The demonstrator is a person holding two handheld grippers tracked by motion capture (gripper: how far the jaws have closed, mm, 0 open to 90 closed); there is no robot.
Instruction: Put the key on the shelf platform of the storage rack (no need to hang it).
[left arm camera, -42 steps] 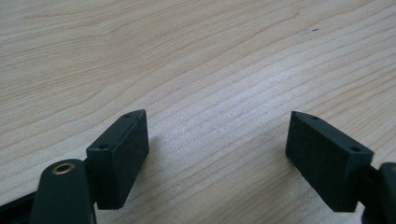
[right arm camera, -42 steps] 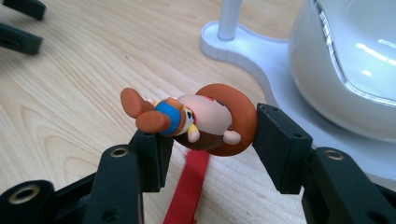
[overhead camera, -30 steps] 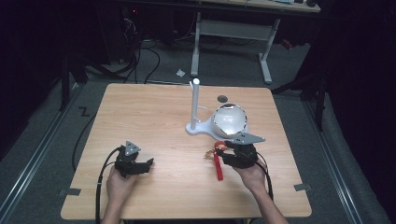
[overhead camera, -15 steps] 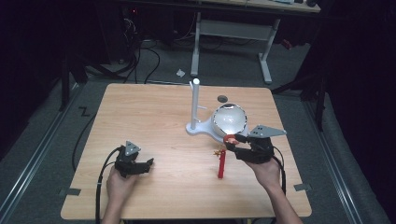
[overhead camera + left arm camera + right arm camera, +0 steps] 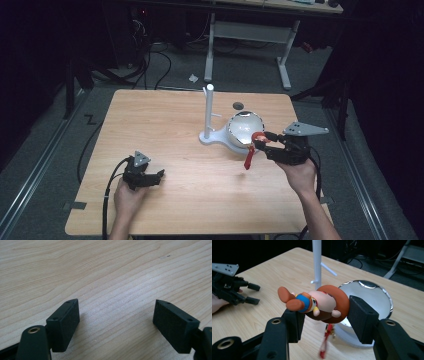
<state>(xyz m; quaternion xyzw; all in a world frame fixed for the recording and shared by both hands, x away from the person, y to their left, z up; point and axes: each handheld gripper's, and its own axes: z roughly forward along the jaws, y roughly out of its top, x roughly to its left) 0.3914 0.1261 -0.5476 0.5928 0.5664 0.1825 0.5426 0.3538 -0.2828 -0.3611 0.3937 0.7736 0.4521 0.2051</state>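
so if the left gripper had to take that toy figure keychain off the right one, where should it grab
Probably the legs and orange shoes: in the right gripper view they stick out free of the right gripper, whose jaws clamp the toy figure keychain at its rounded head end. The open left gripper could come from the shoe side, closing across the blue legs. The dangling red strap is too loose.

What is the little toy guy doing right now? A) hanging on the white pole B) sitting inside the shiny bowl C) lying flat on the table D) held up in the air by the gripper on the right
D: the right hand-held gripper pinches the toy figure between its jaws above the table, its red strap dangling.
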